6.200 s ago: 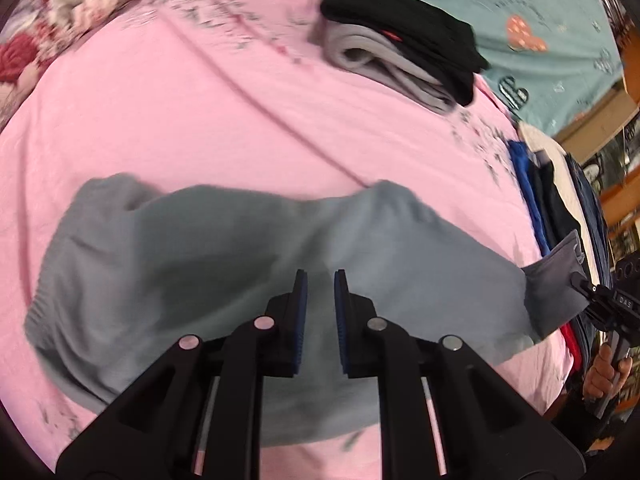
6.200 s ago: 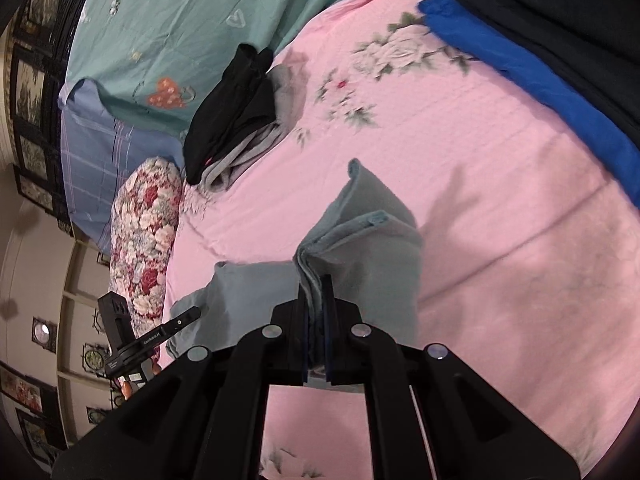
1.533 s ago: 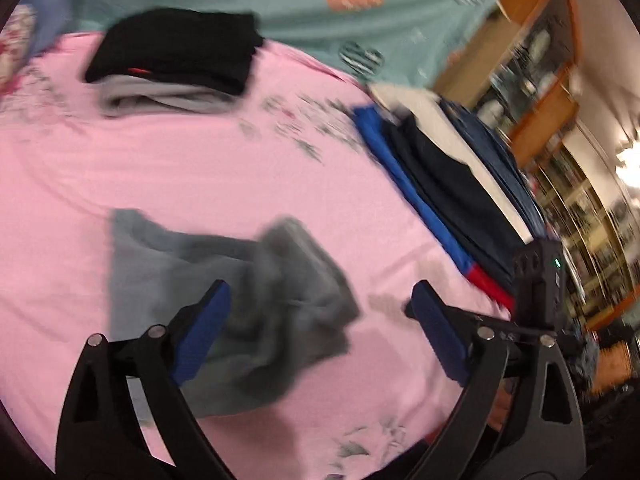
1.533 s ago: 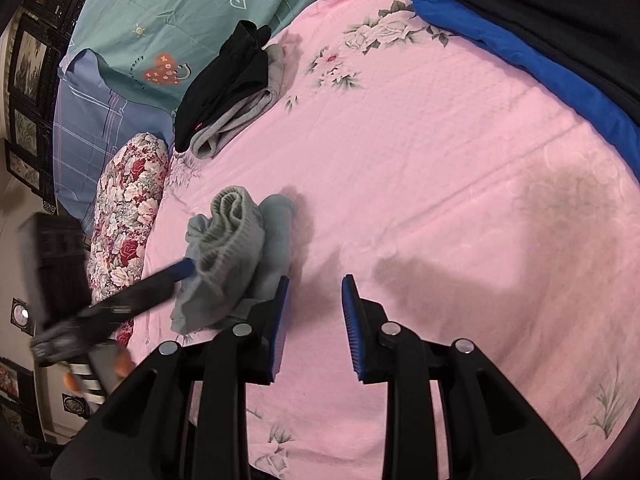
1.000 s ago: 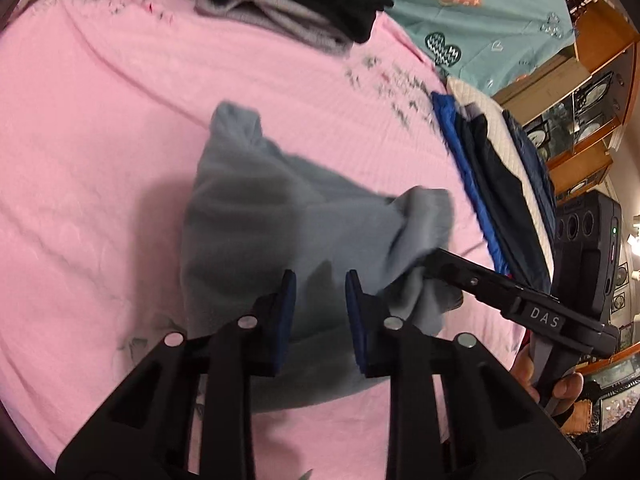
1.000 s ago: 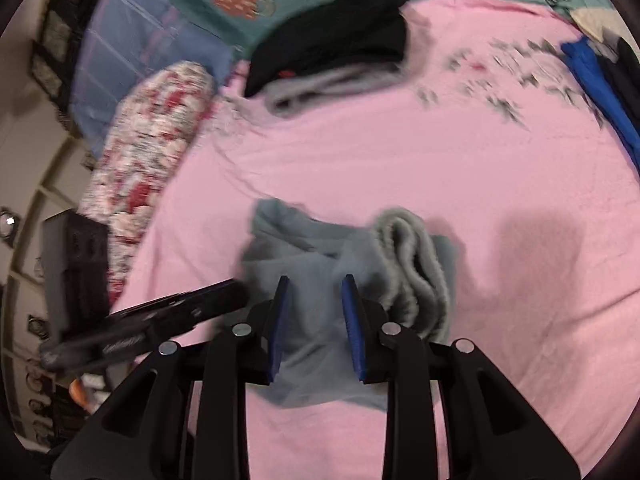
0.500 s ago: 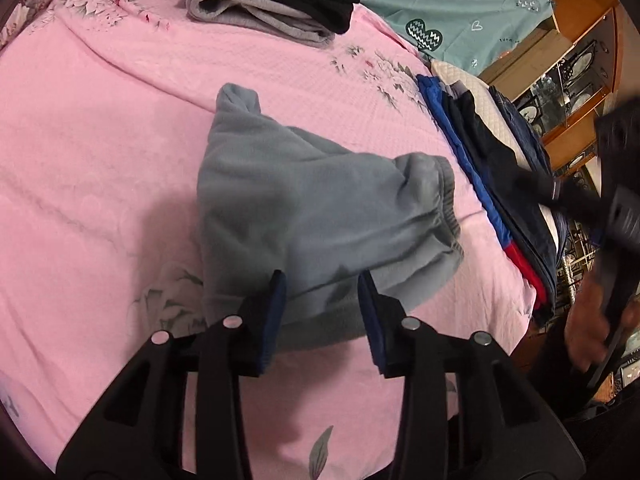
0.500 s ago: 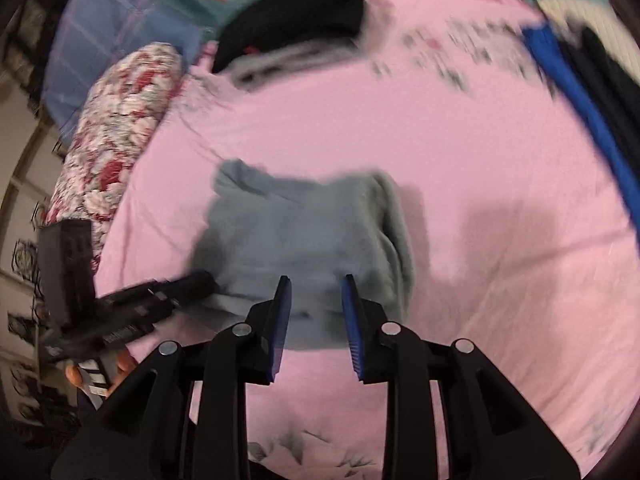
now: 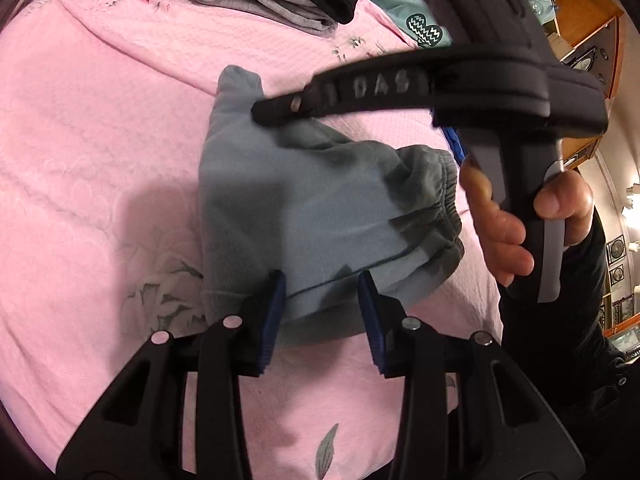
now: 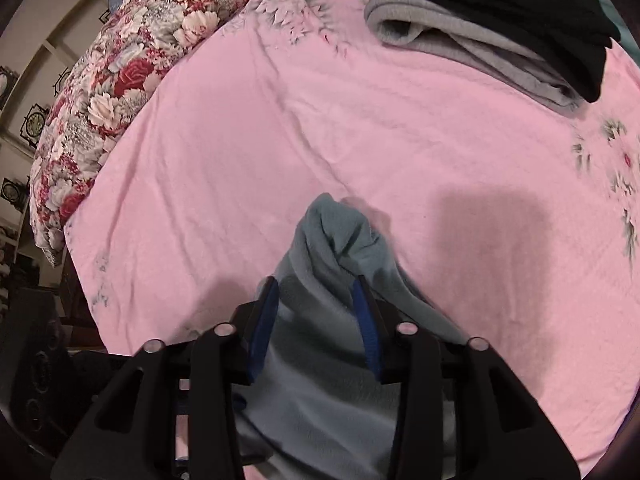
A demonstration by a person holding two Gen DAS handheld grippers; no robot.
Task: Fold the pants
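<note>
Grey sweatpants [image 9: 320,208], now a folded bundle on the pink bedsheet [image 9: 100,140]; left gripper [image 9: 322,304] and right gripper [image 10: 316,312] have released, fingers open, hovering; only tidying seems left.

This was a bedroom in a home. The work surface was a bed spread with a pink textured bedsheet printed with pale flowers [image 10: 248,152]. A bolster-like pillow in a red and white rose print [image 10: 104,80] lay along one edge, and a teal bedcover with small heart motifs [image 9: 424,30] lay beyond the far side. Laundry sat on the bed: a folded black garment stacked on a folded grey one [image 10: 500,12], and a bundled grey-blue fleece pair of pants [image 9: 320,208]. Wooden cabinets with glass fronts [image 9: 588,36] and small framed pictures on the wall [image 10: 34,122] stood around the bed.
</note>
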